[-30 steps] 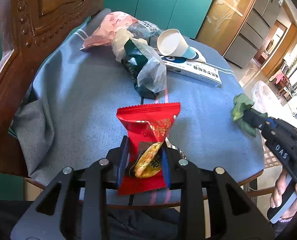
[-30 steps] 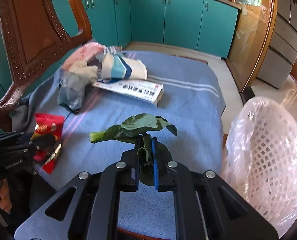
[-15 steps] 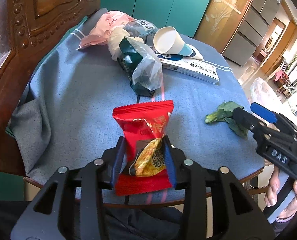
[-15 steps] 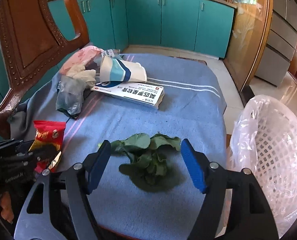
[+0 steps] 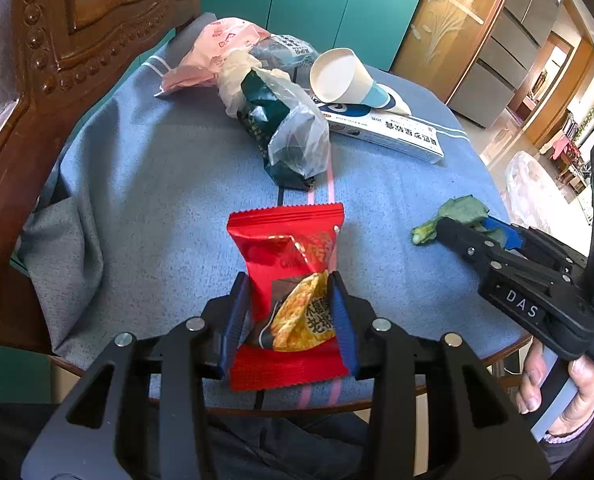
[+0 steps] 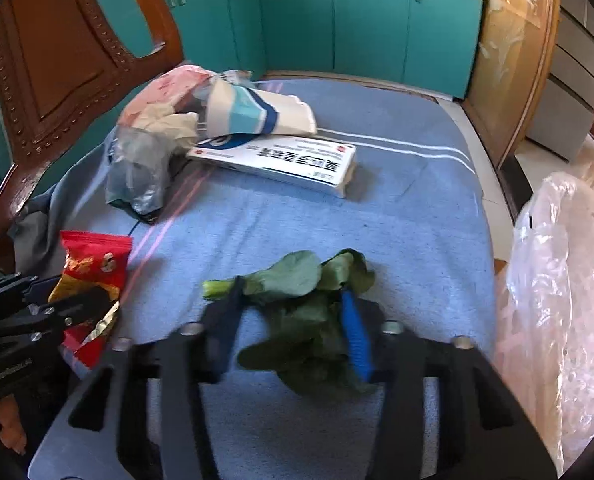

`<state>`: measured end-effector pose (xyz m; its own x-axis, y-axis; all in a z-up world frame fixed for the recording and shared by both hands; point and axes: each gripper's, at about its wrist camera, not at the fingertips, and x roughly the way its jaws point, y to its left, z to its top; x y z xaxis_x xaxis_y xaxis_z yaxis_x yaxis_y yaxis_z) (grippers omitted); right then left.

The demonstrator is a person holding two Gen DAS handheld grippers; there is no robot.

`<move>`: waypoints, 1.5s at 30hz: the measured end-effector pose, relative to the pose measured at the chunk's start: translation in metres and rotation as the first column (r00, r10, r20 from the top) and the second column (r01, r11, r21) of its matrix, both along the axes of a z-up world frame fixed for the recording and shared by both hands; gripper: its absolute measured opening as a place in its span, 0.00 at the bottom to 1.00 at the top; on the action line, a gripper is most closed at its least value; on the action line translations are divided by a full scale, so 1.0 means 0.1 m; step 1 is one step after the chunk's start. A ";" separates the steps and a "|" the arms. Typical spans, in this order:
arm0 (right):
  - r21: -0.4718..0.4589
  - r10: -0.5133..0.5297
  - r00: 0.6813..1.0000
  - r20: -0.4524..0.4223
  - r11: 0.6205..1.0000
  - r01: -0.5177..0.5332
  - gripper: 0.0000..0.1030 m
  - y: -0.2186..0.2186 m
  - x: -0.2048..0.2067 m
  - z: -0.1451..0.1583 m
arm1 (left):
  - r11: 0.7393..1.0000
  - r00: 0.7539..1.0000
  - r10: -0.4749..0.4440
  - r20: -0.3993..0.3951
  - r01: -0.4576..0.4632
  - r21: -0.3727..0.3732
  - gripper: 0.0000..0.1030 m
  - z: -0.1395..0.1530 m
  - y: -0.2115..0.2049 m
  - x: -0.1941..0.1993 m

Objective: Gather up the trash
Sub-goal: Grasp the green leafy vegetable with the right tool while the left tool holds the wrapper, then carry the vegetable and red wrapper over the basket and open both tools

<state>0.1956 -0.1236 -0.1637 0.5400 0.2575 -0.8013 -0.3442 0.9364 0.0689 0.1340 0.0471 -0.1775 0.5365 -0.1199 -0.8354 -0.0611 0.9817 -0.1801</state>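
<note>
A red snack packet (image 5: 285, 240) rests on the blue tablecloth (image 5: 157, 200) near the table's front edge. My left gripper (image 5: 291, 300) is shut on its lower half, and the pads still pinch it narrower than its ends. From the right wrist view the packet (image 6: 93, 252) and left gripper (image 6: 57, 304) sit at the far left. A wilted green leaf (image 6: 293, 276) lies on the cloth near the right edge. My right gripper (image 6: 293, 316) straddles it, its jaws closing with the leaf between them. The leaf (image 5: 461, 210) and right gripper (image 5: 467, 226) also show in the left wrist view.
Further back lie a paper cup (image 5: 345, 80), a white carton (image 5: 389, 132), a clear bag over a dark packet (image 5: 293, 136) and a pink bag (image 5: 217, 52). A carved wooden chair (image 5: 57, 60) stands on the left. A bag-lined white basket (image 6: 557, 280) stands beyond the table's right edge.
The right gripper let the leaf drop onto the cloth, opened wide, sank toward it and is narrowing around it. The left jaws have spread a little on the red packet.
</note>
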 end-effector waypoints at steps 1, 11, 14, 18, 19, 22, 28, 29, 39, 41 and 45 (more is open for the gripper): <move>-0.009 0.006 1.000 0.009 1.000 -0.005 0.34 0.02 -0.01 0.01 | 1.000 1.000 0.000 -0.001 0.000 -0.002 0.39 0.00 0.00 0.00; 0.008 -0.024 0.999 0.044 1.000 0.024 0.17 -0.15 -0.08 0.17 | 1.000 0.999 0.001 0.032 -0.001 0.002 0.30 0.11 -0.02 -0.03; 0.011 -0.037 0.998 0.058 0.999 0.037 0.17 -0.20 -0.09 0.22 | 1.000 0.999 -0.004 0.039 0.004 0.003 0.30 0.15 -0.04 -0.04; 0.017 -0.047 0.996 0.072 0.999 0.046 0.17 -0.24 -0.09 0.28 | 1.000 0.999 -0.012 0.050 0.011 0.006 0.30 0.20 -0.07 -0.05; 0.018 -0.047 0.996 0.074 0.999 0.046 0.17 -0.24 -0.09 0.29 | 1.000 0.999 -0.013 0.051 0.013 0.007 0.30 0.20 -0.08 -0.05; 0.010 -0.045 0.996 0.070 0.999 0.045 0.17 -0.23 -0.09 0.27 | 1.000 0.999 -0.019 0.048 0.019 0.009 0.30 0.19 -0.11 -0.06; 0.022 -0.052 0.996 0.071 0.998 0.051 0.17 -0.26 -0.10 0.28 | 0.999 0.998 -0.032 0.050 0.032 0.011 0.30 0.21 -0.16 -0.06; 0.022 -0.055 0.996 0.071 0.998 0.053 0.17 -0.27 -0.10 0.29 | 0.999 0.998 -0.035 0.049 0.035 0.012 0.30 0.21 -0.17 -0.06; 0.020 -0.066 0.996 0.055 0.998 0.065 0.17 -0.33 -0.09 0.24 | 0.998 0.998 -0.058 0.039 0.058 0.018 0.30 0.18 -0.25 -0.04; 0.020 -0.064 0.997 0.051 0.998 0.063 0.17 -0.32 -0.08 0.23 | 0.998 0.998 -0.058 0.038 0.057 0.017 0.30 0.18 -0.25 -0.03; 0.030 -0.058 0.997 0.059 0.998 0.057 0.17 -0.31 -0.09 0.26 | 0.998 0.998 -0.054 0.043 0.053 0.019 0.30 0.19 -0.24 -0.04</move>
